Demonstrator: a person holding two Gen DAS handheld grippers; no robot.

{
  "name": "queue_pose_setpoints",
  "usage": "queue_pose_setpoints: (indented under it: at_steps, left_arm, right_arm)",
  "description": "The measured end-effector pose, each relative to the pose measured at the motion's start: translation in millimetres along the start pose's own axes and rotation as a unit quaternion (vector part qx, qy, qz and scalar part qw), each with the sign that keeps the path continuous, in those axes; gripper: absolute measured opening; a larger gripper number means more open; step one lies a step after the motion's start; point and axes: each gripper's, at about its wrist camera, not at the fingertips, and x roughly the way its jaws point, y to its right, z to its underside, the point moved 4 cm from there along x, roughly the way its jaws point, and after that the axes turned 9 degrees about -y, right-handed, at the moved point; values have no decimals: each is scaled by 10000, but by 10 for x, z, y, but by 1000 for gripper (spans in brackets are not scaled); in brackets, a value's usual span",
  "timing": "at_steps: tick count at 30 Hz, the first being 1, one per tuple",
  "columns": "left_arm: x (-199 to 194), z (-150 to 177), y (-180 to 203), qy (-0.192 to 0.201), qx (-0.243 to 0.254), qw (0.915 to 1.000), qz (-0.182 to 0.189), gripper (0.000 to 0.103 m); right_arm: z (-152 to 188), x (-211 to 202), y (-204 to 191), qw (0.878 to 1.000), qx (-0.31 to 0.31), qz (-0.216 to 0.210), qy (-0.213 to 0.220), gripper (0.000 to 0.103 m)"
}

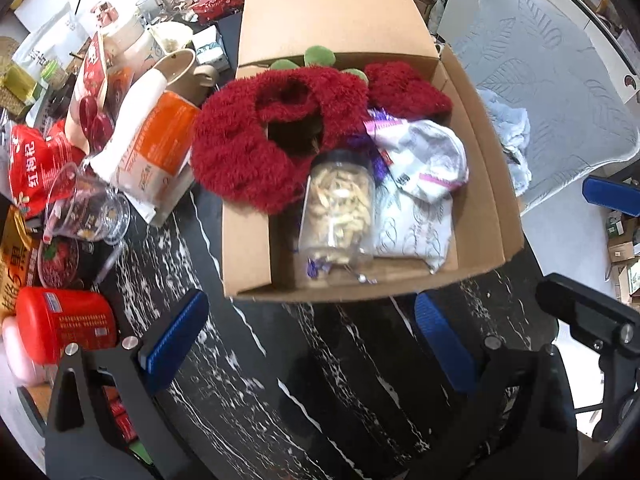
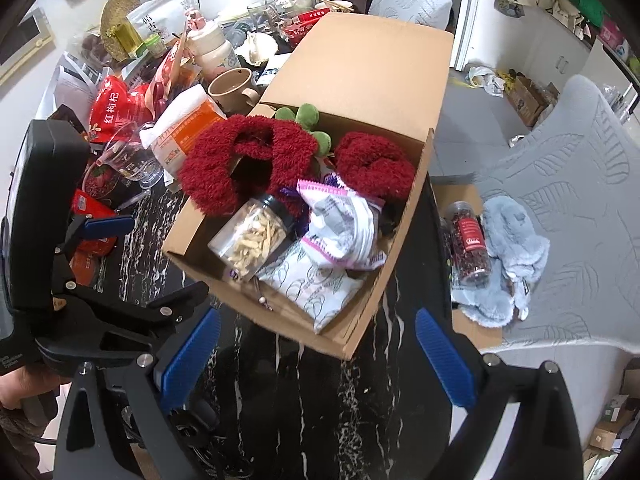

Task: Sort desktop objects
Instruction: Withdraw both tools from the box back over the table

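An open cardboard box stands on the black marble table. In it lie a red fluffy scarf, a clear jar of pale dried slices, white and purple packets and a green plush. My left gripper is open and empty, in front of the box's near wall. My right gripper is open and empty, near the box's front corner. The left gripper body shows at the left of the right wrist view.
Left of the box lie an orange and white bag, a glass cup, a red canister, red snack bags and a beige mug. On a chair at right lie a jar of red bits and a blue-grey cloth.
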Motion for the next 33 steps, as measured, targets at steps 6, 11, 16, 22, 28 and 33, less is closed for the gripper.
queue_pose_setpoints:
  at_steps: [6,11,16,22,28,33]
  left_arm:
    - [-59,194,-12,-27,-195,9998,77,103]
    - [-151,394,-34,13,-301,9995,123,103]
    - [-232,627,-65,43,-376,9992,123,103]
    - [-341,937,-55,55,-377,9992,100,103]
    - [-465,1208,-12,76,-351,9993,103,103]
    - [-547,1382,28,98,-442,9988,166,103]
  right_arm:
    - [224,-79,-64,10000,46,37,30,99]
    - [433,-142,-163,10000,73,30,43,99]
    - [638,-176,-287,10000,28,-16,22,99]
    - [898,-242,-440,10000,-12,-68,28,99]
    - [1132,-325,-569,9999,-45,-104,48,99]
    - [1321,-404,-679,9998,-102,-125,65,99]
